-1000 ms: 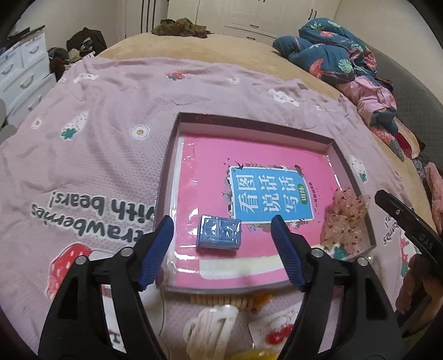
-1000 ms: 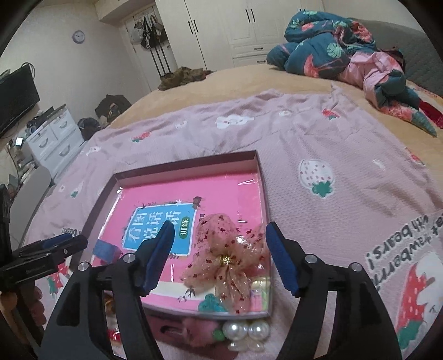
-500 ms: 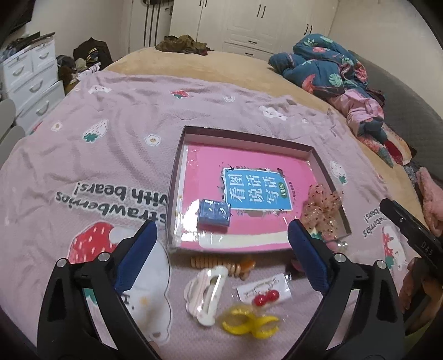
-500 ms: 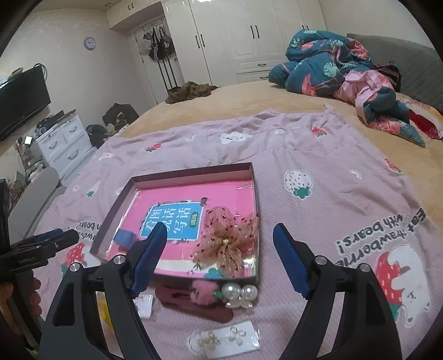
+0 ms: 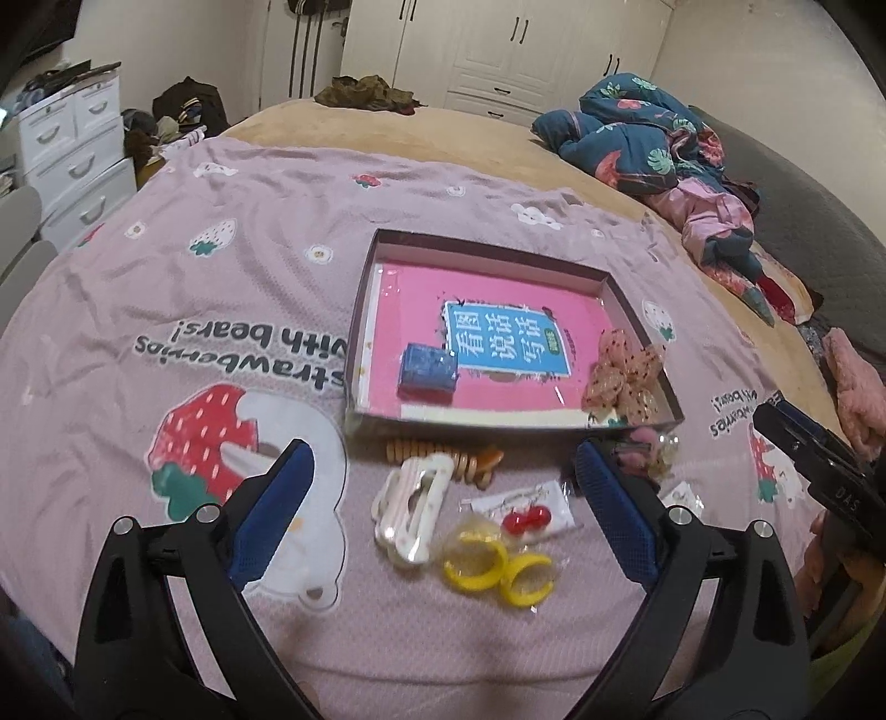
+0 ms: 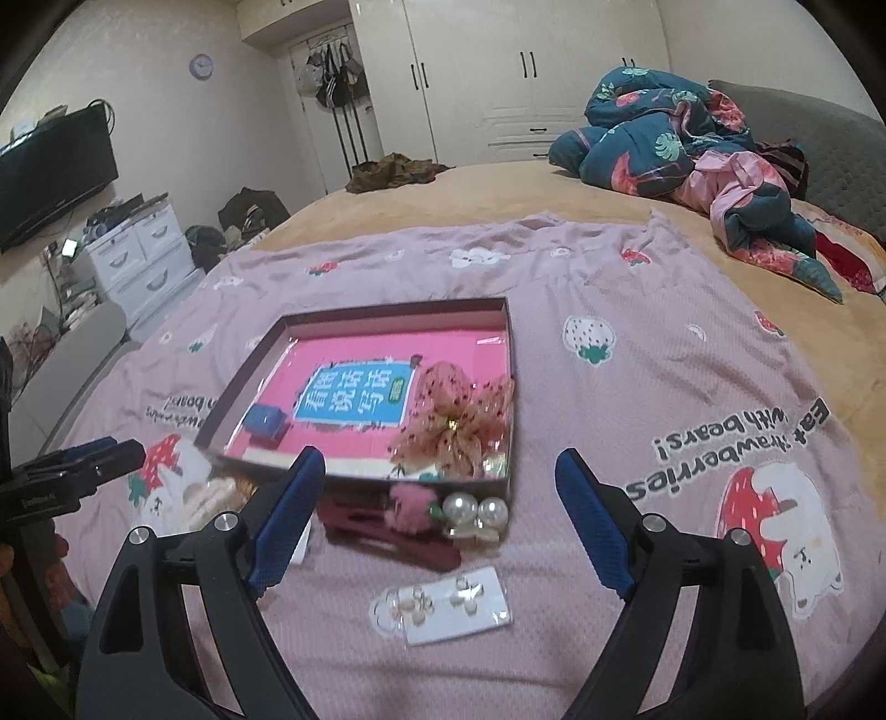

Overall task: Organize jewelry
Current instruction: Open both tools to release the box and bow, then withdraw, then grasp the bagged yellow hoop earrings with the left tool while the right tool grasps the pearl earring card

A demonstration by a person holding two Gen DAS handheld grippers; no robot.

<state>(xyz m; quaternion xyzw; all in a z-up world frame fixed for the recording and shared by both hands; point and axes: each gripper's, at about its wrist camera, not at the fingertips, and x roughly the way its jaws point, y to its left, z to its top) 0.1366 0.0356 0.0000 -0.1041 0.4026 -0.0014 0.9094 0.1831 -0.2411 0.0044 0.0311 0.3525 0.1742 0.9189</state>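
Note:
A shallow dark box [image 5: 487,246] lined with a pink book lies on the lilac blanket. Inside it are a small blue case [image 5: 427,376] and a pink spotted bow [image 5: 626,376]. In front of the box lie a white hair clip [image 5: 410,507], an amber clip [image 5: 443,459], red cherry earrings [image 5: 523,515] and yellow rings [image 5: 498,565]. My left gripper [image 5: 443,451] hangs open and empty above these. My right gripper [image 6: 439,462] is empty, its jaws opening, above a dark red clip [image 6: 387,526], pearls [image 6: 476,512] and an earring card [image 6: 443,606]. The bow [image 6: 454,421] sits in the box [image 6: 398,313].
A heap of floral bedding [image 6: 692,133] lies at the far right of the bed. White drawers [image 6: 138,249] and a wall-mounted screen [image 6: 50,171] stand to the left. Wardrobes [image 5: 498,50] line the back wall. The blanket spreads around the box.
Both grippers have pulled back from the box and risen, with their jaws spread wider. The blue case and the bow stay in the box. The loose items in front have come into view.

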